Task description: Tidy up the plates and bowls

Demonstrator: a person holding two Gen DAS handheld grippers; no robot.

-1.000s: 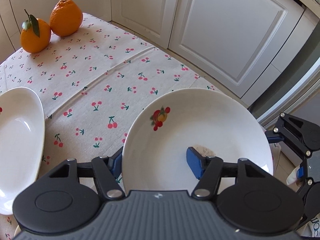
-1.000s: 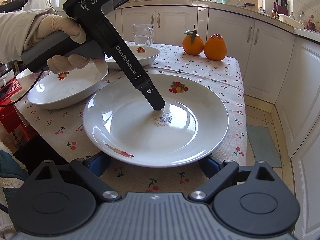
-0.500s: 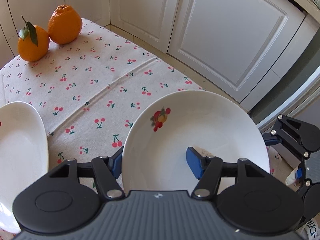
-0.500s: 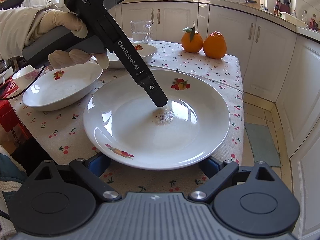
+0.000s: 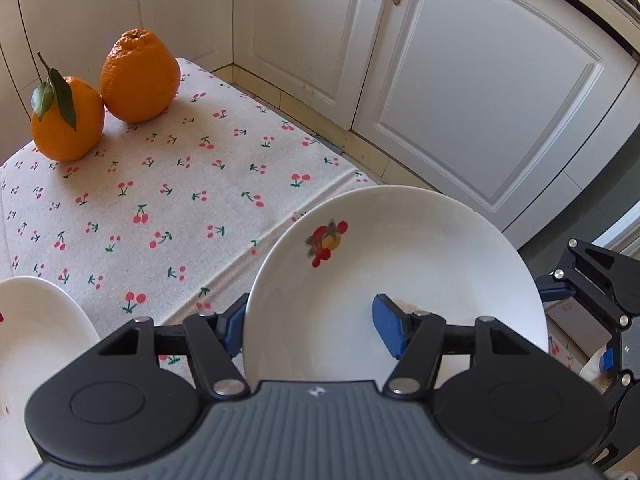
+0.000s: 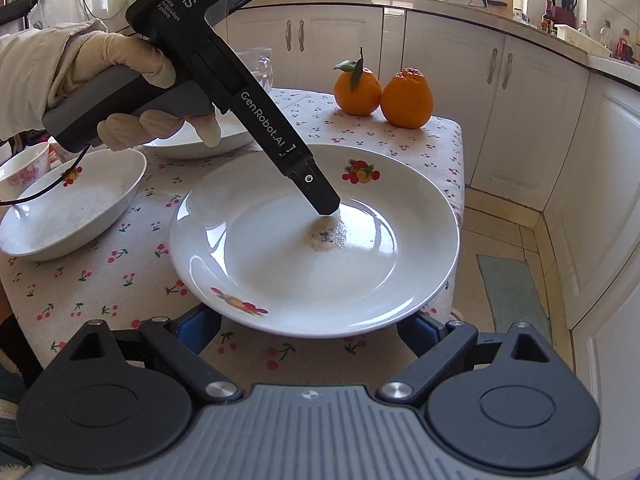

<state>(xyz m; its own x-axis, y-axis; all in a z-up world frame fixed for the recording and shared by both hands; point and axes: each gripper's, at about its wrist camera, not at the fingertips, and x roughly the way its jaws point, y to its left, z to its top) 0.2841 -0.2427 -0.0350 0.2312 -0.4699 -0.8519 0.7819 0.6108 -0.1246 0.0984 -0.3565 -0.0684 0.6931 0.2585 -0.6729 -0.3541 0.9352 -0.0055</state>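
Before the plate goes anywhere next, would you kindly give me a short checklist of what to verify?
1. Left gripper shut on the plate rim, one finger inside and one beneath: ok.
2. Right gripper reaching under the near rim: jaws open; whether it touches the plate, cannot tell.
3. Plate clean enough to stack: not ok, dark specks sit near its centre.
4. Bowl apart from the plate: ok.
5. Oranges apart from the plate: ok.
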